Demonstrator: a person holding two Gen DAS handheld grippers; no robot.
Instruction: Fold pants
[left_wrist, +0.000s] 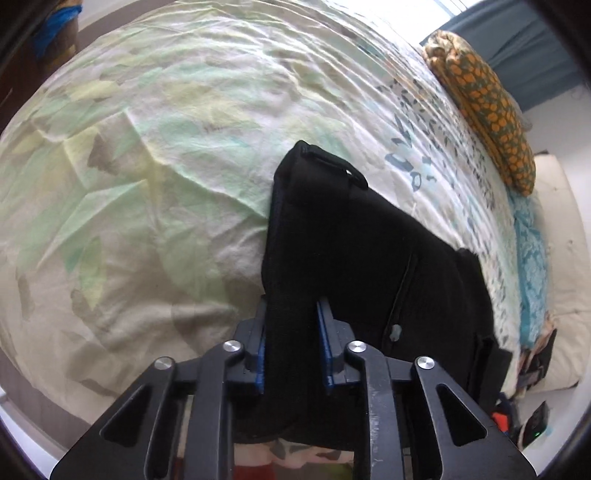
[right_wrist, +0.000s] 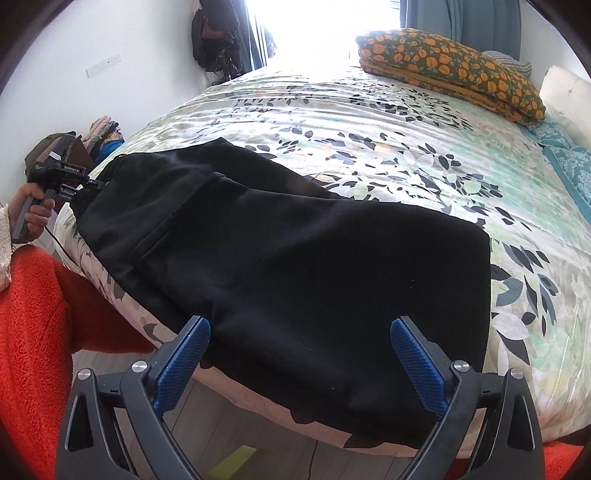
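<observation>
Black pants (right_wrist: 280, 258) lie across the near edge of the bed, folded lengthwise. My left gripper (left_wrist: 293, 332) is shut on the waistband end of the pants (left_wrist: 351, 251), the black cloth pinched between its blue pads (left_wrist: 325, 343). It also shows in the right wrist view (right_wrist: 83, 184), held by a hand at the pants' far left end. My right gripper (right_wrist: 299, 332) is open, its blue pads (right_wrist: 417, 362) standing wide on either side of the pants' near end, with nothing held.
The bed (right_wrist: 406, 155) has a leaf-patterned sheet. An orange-flowered folded blanket (right_wrist: 450, 66) lies at the far right, with teal pillows (right_wrist: 569, 162) beside it. Red fleece cloth (right_wrist: 33, 332) is at the lower left. Grey floor (right_wrist: 236, 417) lies below the bed edge.
</observation>
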